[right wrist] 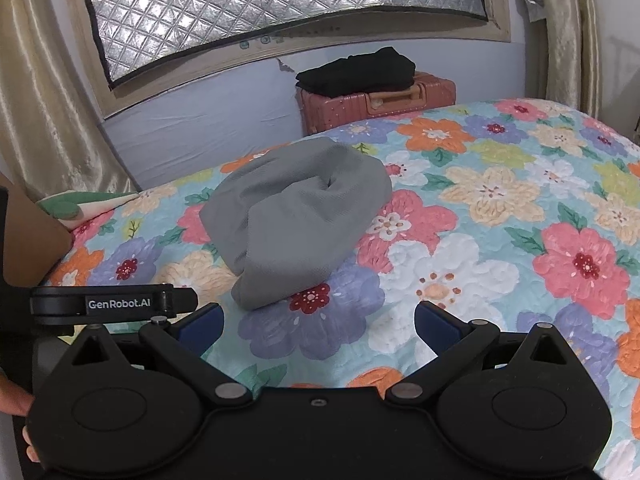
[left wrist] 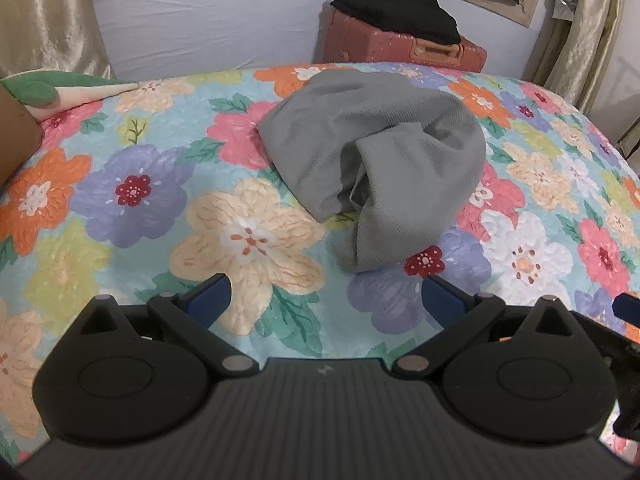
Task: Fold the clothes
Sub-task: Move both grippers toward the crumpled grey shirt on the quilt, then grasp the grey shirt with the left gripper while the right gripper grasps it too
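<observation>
A grey knit garment (left wrist: 372, 160) lies crumpled in a heap on the flowered bedspread (left wrist: 120, 200). It also shows in the right wrist view (right wrist: 296, 216). My left gripper (left wrist: 326, 300) is open and empty, above the bedspread just short of the garment's near end. My right gripper (right wrist: 318, 326) is open and empty, also short of the garment, which lies ahead and a little left. The left gripper's body (right wrist: 112, 304) shows at the left of the right wrist view.
A pink suitcase (left wrist: 400, 46) stands past the bed's far edge with folded black clothes (left wrist: 400, 14) on top. A green and white pillow (left wrist: 60, 94) lies at the far left. Curtains (right wrist: 44, 120) hang on both sides of a foil-covered window (right wrist: 260, 4).
</observation>
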A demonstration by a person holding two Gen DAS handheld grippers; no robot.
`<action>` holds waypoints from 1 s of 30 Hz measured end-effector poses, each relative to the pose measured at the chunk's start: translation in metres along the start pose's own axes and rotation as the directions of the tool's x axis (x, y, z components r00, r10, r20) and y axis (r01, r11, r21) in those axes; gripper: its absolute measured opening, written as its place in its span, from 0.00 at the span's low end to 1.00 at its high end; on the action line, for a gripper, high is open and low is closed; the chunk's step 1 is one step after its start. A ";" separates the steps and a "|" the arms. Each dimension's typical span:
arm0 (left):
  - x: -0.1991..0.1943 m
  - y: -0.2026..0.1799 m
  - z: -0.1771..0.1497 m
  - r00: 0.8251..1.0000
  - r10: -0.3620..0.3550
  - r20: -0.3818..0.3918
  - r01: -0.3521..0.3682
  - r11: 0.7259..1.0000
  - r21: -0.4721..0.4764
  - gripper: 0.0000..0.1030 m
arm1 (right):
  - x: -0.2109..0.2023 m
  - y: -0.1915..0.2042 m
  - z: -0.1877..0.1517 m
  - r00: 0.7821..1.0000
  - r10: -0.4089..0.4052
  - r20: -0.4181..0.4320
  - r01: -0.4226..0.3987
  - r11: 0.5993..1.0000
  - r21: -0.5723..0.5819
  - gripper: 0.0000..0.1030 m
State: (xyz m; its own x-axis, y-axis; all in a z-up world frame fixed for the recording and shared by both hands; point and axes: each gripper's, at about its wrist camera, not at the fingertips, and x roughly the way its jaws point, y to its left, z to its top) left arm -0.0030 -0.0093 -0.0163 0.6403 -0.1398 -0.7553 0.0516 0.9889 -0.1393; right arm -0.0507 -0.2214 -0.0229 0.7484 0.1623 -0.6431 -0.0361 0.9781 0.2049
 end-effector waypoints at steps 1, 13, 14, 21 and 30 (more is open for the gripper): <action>0.000 0.001 0.001 1.000 -0.007 0.007 0.007 1.000 -0.005 1.00 | 0.001 -0.001 0.000 1.000 0.005 0.000 -0.005 1.000 0.006 1.00; 0.089 0.050 0.056 0.985 -0.161 0.064 0.171 0.958 -0.232 0.86 | 0.069 -0.032 0.010 0.996 0.083 0.022 -0.085 0.977 0.197 1.00; 0.098 0.056 0.057 0.986 -0.152 0.070 0.165 0.954 -0.252 0.84 | 0.077 -0.033 0.013 0.995 0.095 0.017 -0.097 0.973 0.208 1.00; 0.156 0.100 0.057 0.979 -0.177 0.098 0.202 0.877 -0.436 0.70 | 0.145 -0.047 0.020 0.969 0.247 0.002 -0.230 0.902 0.365 1.00; 0.196 0.088 0.075 0.968 -0.201 0.151 0.248 0.857 -0.452 0.78 | 0.219 -0.064 0.047 0.975 0.221 0.016 -0.207 0.883 0.421 1.00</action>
State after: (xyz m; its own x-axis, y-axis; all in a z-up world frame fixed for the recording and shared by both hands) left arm 0.1851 0.0542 -0.1284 0.7253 -0.3264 -0.6062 -0.1429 0.7899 -0.5963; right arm 0.1471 -0.2550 -0.1423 0.7324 0.3725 -0.5699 0.0917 0.7755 0.6247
